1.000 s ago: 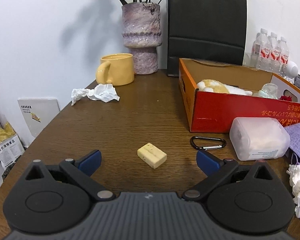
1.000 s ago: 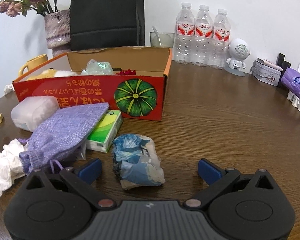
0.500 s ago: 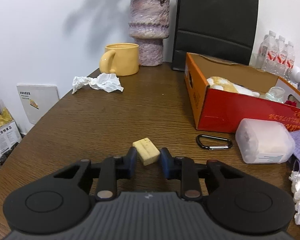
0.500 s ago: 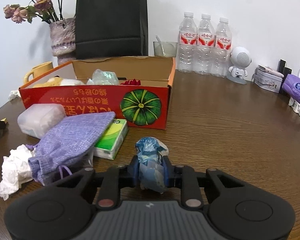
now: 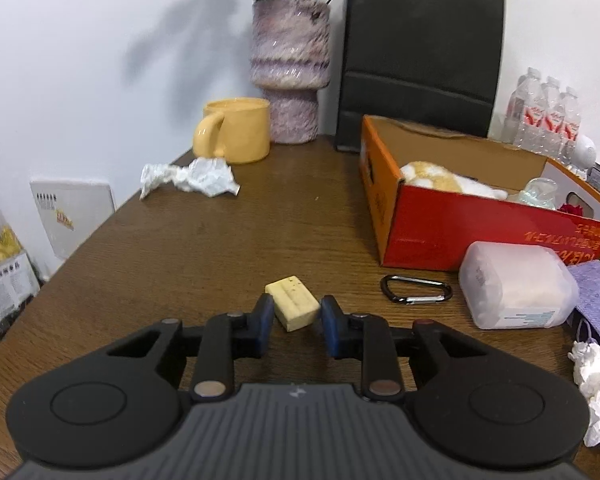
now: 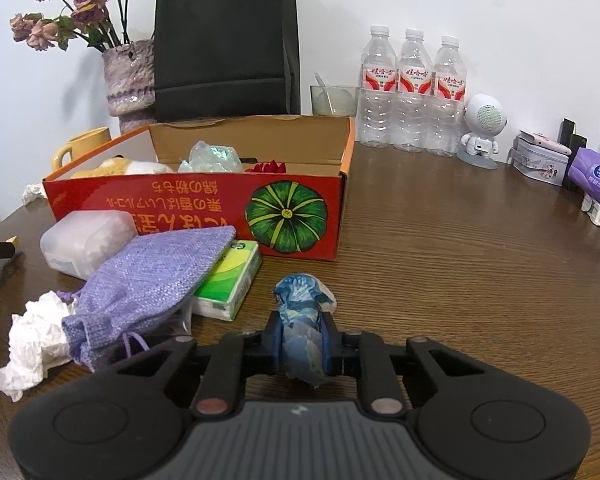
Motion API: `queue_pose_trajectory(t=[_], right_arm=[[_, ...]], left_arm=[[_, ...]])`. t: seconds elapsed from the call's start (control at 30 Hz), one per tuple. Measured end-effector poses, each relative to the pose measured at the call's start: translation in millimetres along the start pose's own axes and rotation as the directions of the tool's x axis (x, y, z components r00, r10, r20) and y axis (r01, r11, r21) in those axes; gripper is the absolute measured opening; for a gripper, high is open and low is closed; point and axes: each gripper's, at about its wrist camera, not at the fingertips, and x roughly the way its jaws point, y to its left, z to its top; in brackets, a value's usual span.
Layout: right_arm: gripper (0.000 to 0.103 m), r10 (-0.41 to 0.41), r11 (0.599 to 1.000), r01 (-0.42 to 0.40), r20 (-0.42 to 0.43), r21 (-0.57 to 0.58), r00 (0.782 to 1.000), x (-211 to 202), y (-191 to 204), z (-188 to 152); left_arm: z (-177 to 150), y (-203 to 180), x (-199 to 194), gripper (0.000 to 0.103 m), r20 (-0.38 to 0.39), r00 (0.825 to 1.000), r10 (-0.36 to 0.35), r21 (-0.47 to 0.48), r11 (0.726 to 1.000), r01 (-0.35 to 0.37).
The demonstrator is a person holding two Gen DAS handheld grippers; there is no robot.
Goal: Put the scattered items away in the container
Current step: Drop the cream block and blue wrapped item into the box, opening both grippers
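Observation:
My left gripper [image 5: 294, 318] is shut on a pale yellow block [image 5: 293, 302] and holds it a little above the wooden table [image 5: 228, 240]. My right gripper [image 6: 300, 340] is shut on a crumpled blue and white plastic wrapper [image 6: 302, 320], lifted off the table. The red and orange cardboard box [image 6: 204, 200] stands ahead of both grippers, open at the top, and it also shows in the left wrist view [image 5: 460, 216]. It holds a plush toy [image 5: 440, 178], a clear wrapper [image 6: 210, 158] and a red item [image 6: 266, 167].
On the table lie a carabiner [image 5: 416, 289], a translucent plastic tub [image 5: 516, 284], a purple cloth pouch [image 6: 148, 276], a green tissue pack [image 6: 230, 280] and crumpled white paper [image 6: 36, 336]. More crumpled paper [image 5: 188, 176], a yellow mug [image 5: 232, 130], a vase [image 5: 290, 72], a black bag [image 6: 226, 40] and water bottles [image 6: 414, 92] stand behind.
Both grippers have closed, the left on the yellow block and the right on the blue wrapper, and both have lifted their items off the table.

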Motion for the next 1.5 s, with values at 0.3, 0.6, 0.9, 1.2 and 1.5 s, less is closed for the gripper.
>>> queue_pose_trajectory(t=[0.3,0.6,0.9,1.2,1.5], right_arm=[[0.016,0.052,0.999,-0.053,0.122,0.006,0.991,-30,6,19],[0.016,0.132,0.991,-0.130,0.207,-0.024,0.969,-29,32,82],[0.016,0.112,0.994,-0.112,0.140,-0.009,0.984,32,49,119],[0.016,0.101,0.995,-0.102,0.068,0.008,0.993,78,50,128],[0.097,-0.006,0.998,0.009,0.041,-0.055,0.999,78,57,129]], left_arm=[[15,-30,-49,0.026,0.160,0.979,-0.124,0.050,0.992,0.117],[75,-87,-41,0.026,0.222,0.939,-0.262,0.104,0.964,0.245],[104,-120,32,0.026,0.149,0.957,-0.249,0.042,0.969,0.245],[100,-126,59,0.028,0.075,0.974,-0.215,0.074,0.975,0.210],[99,-134,52,0.103,0.101,0.989,-0.108,0.123,0.988,0.095]])
